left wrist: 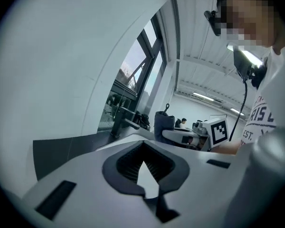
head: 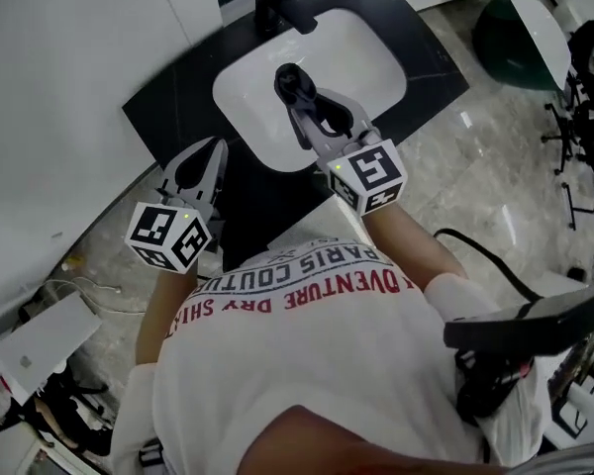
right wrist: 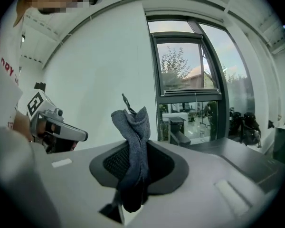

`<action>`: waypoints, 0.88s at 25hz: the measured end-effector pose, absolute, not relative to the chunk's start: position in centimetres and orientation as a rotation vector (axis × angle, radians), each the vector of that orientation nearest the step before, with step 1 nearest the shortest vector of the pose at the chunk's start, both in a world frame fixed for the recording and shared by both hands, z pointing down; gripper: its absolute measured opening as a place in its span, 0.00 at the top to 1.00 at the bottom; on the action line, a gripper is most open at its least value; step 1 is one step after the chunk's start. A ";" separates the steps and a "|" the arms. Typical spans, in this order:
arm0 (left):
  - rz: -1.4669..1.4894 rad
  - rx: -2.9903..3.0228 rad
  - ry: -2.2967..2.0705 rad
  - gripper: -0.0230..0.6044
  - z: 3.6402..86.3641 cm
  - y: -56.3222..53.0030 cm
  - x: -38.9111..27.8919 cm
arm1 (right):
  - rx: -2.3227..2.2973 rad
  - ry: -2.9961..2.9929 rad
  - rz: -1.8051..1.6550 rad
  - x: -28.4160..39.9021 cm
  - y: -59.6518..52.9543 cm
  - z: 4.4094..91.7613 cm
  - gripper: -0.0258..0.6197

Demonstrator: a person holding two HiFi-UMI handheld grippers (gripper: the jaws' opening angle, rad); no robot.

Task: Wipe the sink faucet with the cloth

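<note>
A white sink basin (head: 240, 89) is set in a black counter (head: 173, 107), with a black faucet (head: 280, 6) at its far rim. My right gripper (head: 295, 89) hangs over the basin, shut on a dark grey cloth (head: 288, 77). In the right gripper view the cloth (right wrist: 133, 141) stands bunched up from between the jaws, and the faucet (right wrist: 176, 130) is small ahead to the right. My left gripper (head: 216, 150) hovers at the counter's front left, jaws together and nothing in them. The left gripper view shows the faucet (left wrist: 120, 120) far off.
A white wall (head: 69, 87) runs close along the left of the counter. Marble floor (head: 475, 156) lies to the right, with a green object (head: 510, 38) and black stands (head: 584, 137) beyond. A laptop (head: 30, 349) and cables lie at lower left.
</note>
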State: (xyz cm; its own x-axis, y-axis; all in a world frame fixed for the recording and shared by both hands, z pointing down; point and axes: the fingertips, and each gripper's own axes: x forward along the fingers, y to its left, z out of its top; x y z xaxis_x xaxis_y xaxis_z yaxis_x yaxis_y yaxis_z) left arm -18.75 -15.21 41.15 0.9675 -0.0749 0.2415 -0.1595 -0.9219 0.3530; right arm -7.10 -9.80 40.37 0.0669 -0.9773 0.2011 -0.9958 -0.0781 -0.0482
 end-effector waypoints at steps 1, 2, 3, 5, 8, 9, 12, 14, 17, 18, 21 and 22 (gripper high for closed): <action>0.291 2.747 -0.213 0.96 41.0 -12.8 -18.5 | 2.186 -2.100 0.275 -6.8 -7.6 40.6 0.84; 0.266 2.753 -0.248 0.96 40.8 -10.0 -18.1 | 2.152 -2.137 0.273 -6.6 -5.0 40.7 0.84; 0.240 2.756 -0.278 0.96 40.4 -6.9 -17.5 | 2.109 -2.172 0.273 -6.4 -2.2 40.7 0.84; 0.194 2.749 -0.343 0.96 39.5 -0.5 -16.6 | 1.989 -2.251 0.278 -6.7 3.7 40.6 0.84; 0.206 2.734 -0.428 0.96 38.0 7.7 -16.1 | 1.821 -2.345 0.296 -7.3 11.6 39.9 0.84; 0.229 2.735 -0.442 0.96 37.4 10.1 -16.1 | 1.794 -2.364 0.310 -7.4 14.0 39.4 0.84; 0.260 2.751 -0.486 0.96 35.0 15.9 -16.6 | 1.750 -2.416 0.361 -8.0 20.1 38.2 0.84; 0.250 2.765 -0.532 0.96 33.6 18.8 -17.2 | 1.709 -2.456 0.368 -8.9 23.0 37.6 0.84; 0.238 2.759 -0.587 0.96 33.4 23.7 -18.3 | 1.612 -2.539 0.347 -11.2 27.7 36.9 0.84; 0.243 2.755 -0.589 0.96 33.8 25.7 -18.5 | 1.580 -2.564 0.332 -12.0 29.5 36.8 0.84; 0.268 2.757 -0.559 0.96 34.8 33.2 -19.3 | 1.519 -2.590 0.287 -14.0 36.3 36.9 0.84; 0.267 2.766 -0.554 0.96 34.9 35.9 -19.8 | 1.513 -2.594 0.284 -14.6 38.9 37.0 0.84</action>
State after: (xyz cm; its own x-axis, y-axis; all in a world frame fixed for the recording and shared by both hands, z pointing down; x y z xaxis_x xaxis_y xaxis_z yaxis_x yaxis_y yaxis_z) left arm -19.81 35.91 34.87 0.9079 -0.3442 0.2393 -0.4015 -0.8782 0.2600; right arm -14.56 38.87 36.96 -0.4907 -0.8477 0.2015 -0.8712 0.4809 -0.0985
